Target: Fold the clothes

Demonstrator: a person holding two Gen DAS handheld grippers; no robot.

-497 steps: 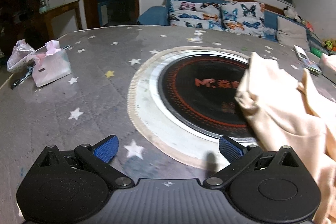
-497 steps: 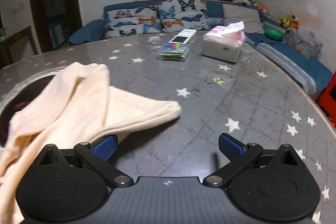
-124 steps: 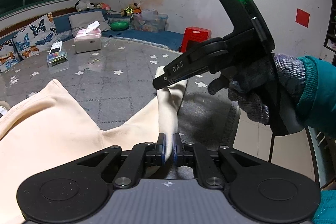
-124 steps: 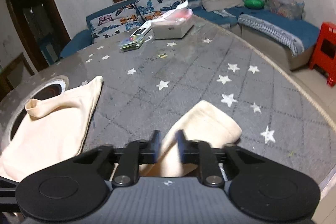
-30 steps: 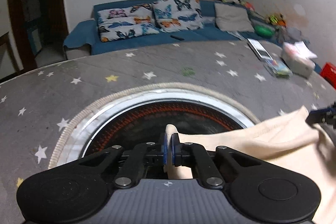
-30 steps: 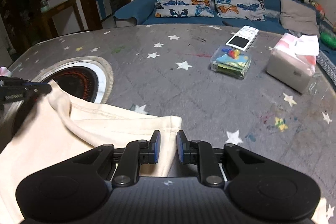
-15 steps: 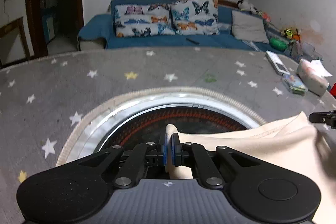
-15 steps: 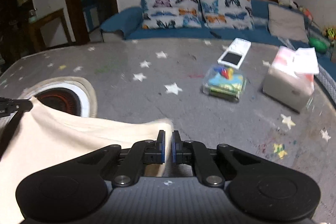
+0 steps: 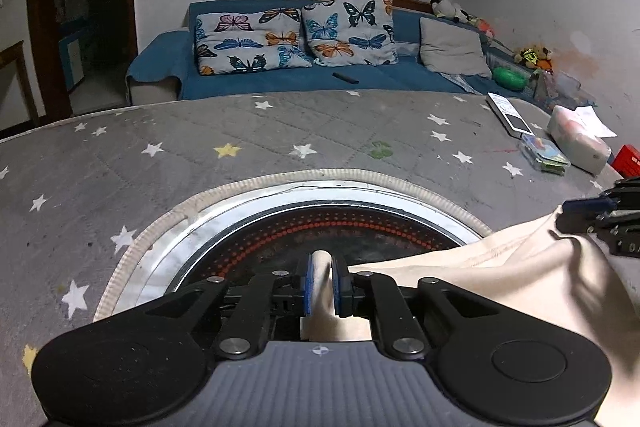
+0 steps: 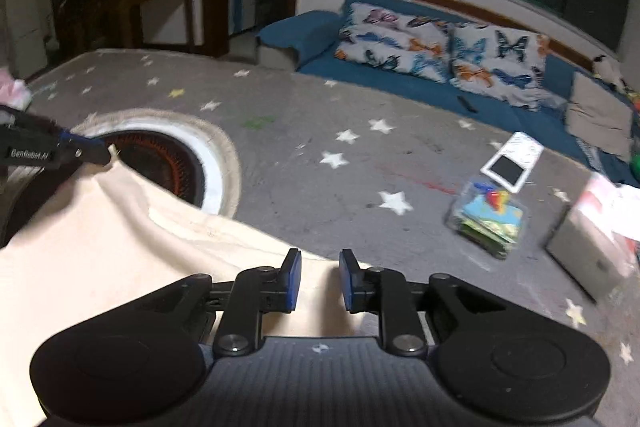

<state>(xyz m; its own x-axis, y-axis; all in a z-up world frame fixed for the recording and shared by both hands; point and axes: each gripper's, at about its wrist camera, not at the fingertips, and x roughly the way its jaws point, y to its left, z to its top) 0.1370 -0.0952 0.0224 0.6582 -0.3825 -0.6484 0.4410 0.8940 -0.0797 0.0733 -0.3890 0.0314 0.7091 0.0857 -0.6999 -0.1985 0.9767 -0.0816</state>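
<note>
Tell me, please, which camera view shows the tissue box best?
The left wrist view. There the tissue box is sharp and whole, lying on the table at the far right, beside a clear box. In the right wrist view it looks bigger but blurred, and the frame edge cuts it.

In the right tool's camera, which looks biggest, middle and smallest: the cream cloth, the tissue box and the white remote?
As they look in that view:
1. Cream cloth, by far the biggest, though it lies nearest the camera.
2. Tissue box, partly cut off at the picture's edge.
3. White remote, smallest, also farthest away.
</note>
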